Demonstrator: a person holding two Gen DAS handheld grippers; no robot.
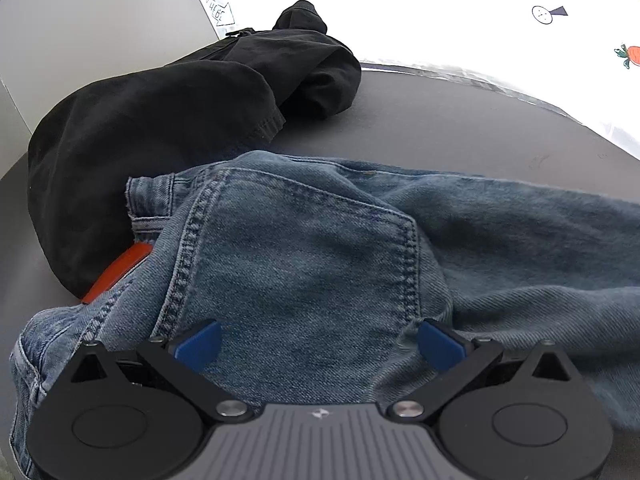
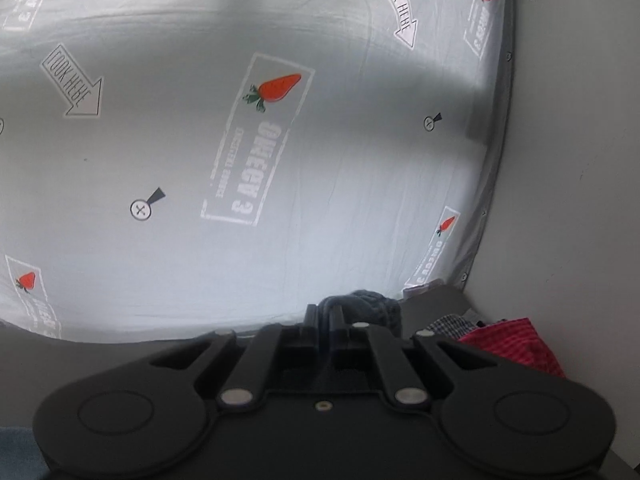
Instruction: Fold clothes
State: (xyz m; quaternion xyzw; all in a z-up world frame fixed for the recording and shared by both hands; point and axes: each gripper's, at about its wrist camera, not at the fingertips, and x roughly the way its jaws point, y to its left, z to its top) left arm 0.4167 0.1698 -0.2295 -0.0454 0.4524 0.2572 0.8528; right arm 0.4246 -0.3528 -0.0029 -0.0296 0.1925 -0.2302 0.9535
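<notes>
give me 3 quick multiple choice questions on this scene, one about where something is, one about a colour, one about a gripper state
1. Where does the black garment lie relative to the jeans in the left wrist view?
A. behind them and to the left
B. underneath the left gripper
C. folded on top of the pocket

2. What colour are the left gripper's pads?
A. red
B. blue
C. white

3. What state is the left gripper in?
A. shut on the black garment
B. shut on a sheet
C. open over the jeans

Answers:
1 A, the black garment sits beyond the jeans toward the upper left.
2 B, both pads show blue against the denim.
3 C, the pads stand wide apart with the jeans pocket visible between them.
</notes>
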